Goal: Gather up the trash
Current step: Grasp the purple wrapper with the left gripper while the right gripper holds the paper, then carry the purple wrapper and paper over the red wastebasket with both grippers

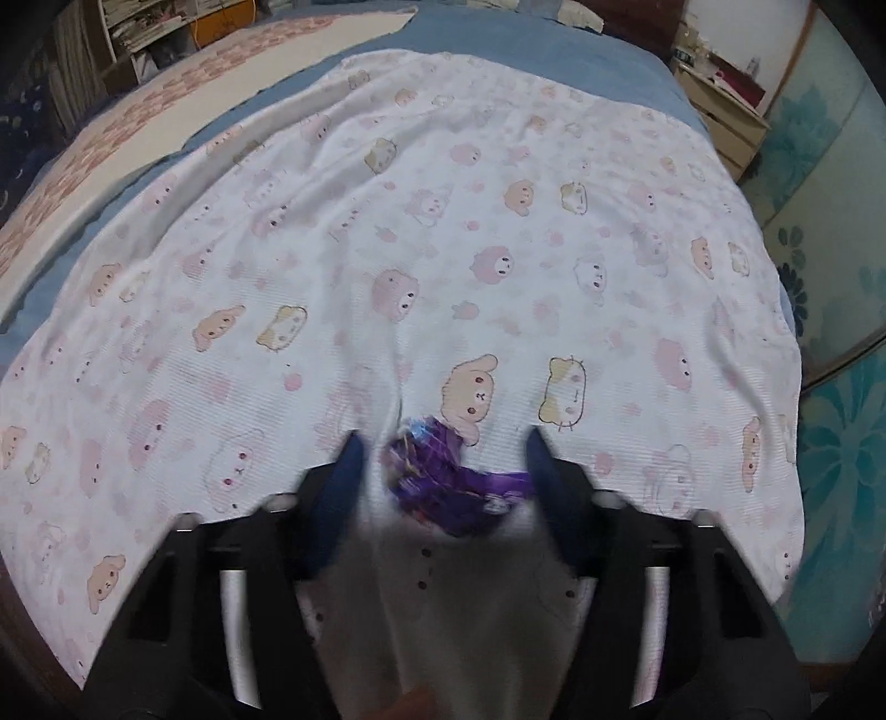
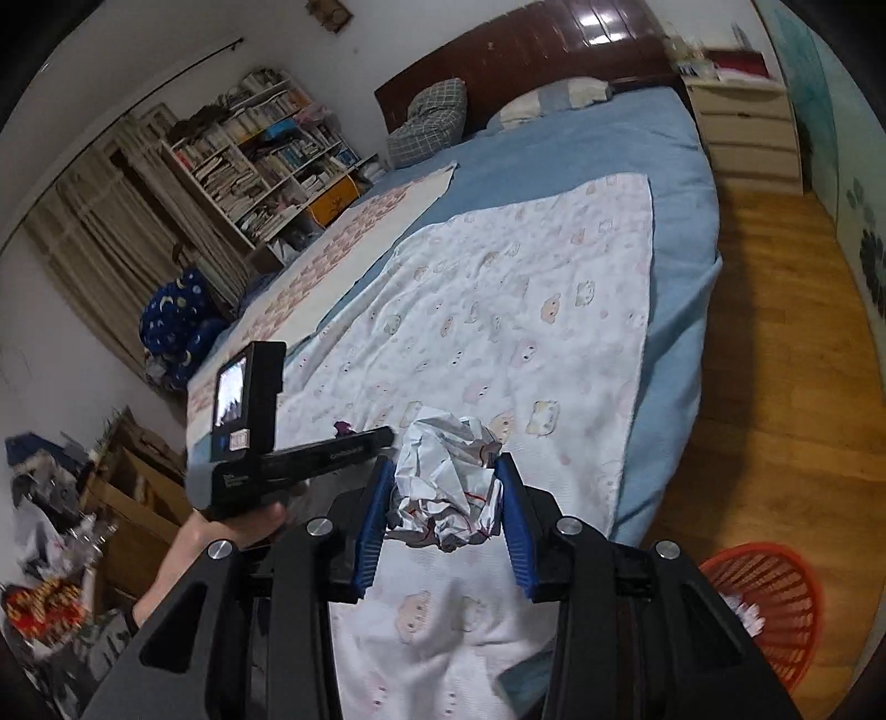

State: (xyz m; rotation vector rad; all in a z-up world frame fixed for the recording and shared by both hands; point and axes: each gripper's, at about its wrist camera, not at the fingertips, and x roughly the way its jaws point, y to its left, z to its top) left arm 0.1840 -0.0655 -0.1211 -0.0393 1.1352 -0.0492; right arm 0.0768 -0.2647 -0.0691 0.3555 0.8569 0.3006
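A crumpled purple wrapper lies on the white cartoon-print blanket. My left gripper points down over it, and the wrapper sits between the blue fingers. The right finger is at the wrapper's end and the left finger stands a little off it; the picture is blurred here. My right gripper is shut on a crumpled white paper ball, held above the blanket's near end. In the right wrist view a hand holds the left tool's black body, and a bit of the purple wrapper shows beyond it.
A red plastic basket stands on the wooden floor at the bed's near right corner. The blue sheet runs back to pillows and a dark headboard. Bookshelves line the left wall, and a pale nightstand stands at the far right.
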